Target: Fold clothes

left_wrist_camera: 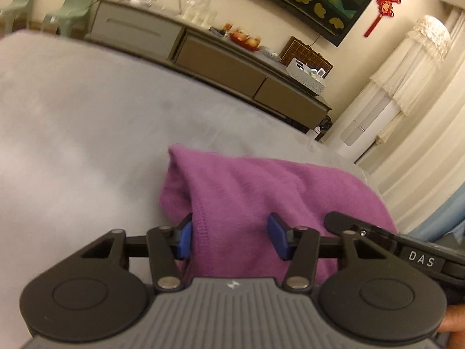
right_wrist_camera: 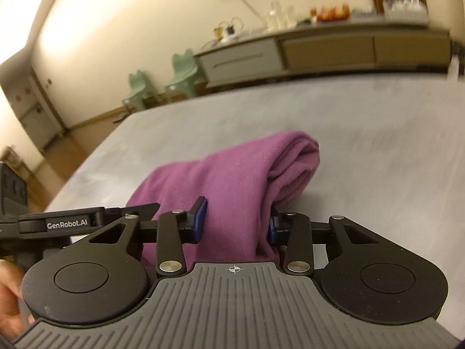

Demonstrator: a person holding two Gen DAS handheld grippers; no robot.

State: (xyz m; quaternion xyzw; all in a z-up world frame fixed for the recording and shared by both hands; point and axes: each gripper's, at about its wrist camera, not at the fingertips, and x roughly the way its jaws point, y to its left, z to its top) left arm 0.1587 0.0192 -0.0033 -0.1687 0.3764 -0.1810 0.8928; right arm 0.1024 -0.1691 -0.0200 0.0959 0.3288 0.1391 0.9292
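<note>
Holding purple garment [left_wrist_camera: 261,192] with both tools, we see it bundled on grey bed surface [left_wrist_camera: 72,116]. Our left gripper [left_wrist_camera: 231,237] half closed, cloth bunched between blue pads; right-hand pad seems barely touching. Our right gripper [right_wrist_camera: 237,222] half closed, pads pressing folded cloth. Sideboard [right_wrist_camera: 319,52] behind.

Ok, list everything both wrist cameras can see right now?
folded purple knit garment: one, on the grey surface, between both grippers' jaws
grey padded surface: one, under the garment
long low grey and brown sideboard: one, against the far wall
pale green plastic chairs: two, beside the sideboard
red hanging knot ornament: one, on the wall
left gripper: black, blue pads, closed on the garment
right gripper: black, blue pads, closed on the garment
</note>
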